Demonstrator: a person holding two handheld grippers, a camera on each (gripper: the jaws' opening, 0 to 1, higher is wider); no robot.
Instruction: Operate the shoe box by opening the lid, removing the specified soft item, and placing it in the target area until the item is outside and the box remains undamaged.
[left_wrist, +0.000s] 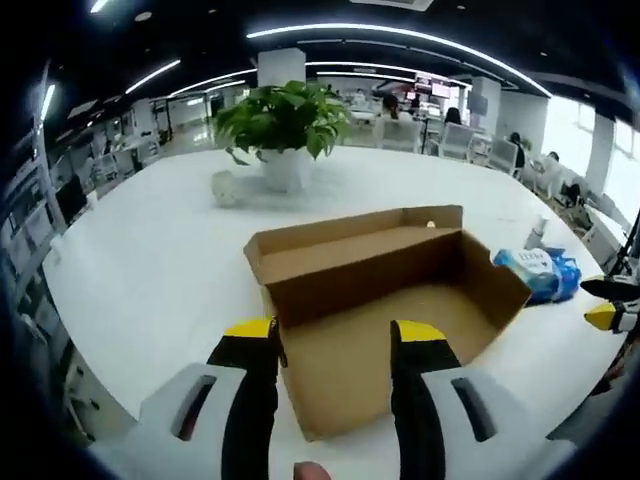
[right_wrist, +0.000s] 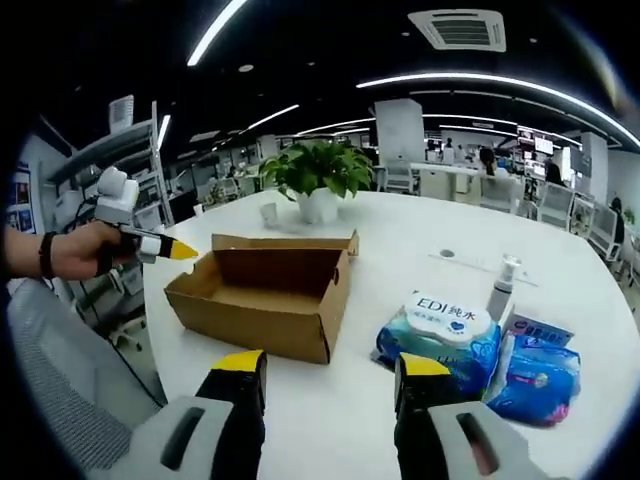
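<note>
The box is open and looks empty, ahead-left of the right gripper; wipes lie outside, just ahead. Both grippers are held apart; the left gripper hovers over the box.

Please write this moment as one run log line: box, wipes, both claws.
cardboard box: open, looks empty | wipes pack: on table beside box | left claw: open over box | right claw: open, empty

A plain brown cardboard shoe box on a glossy white table; blue wipes packs with white labels; a green plant in a white pot; yellow-tipped black jaws on white grippers.
</note>
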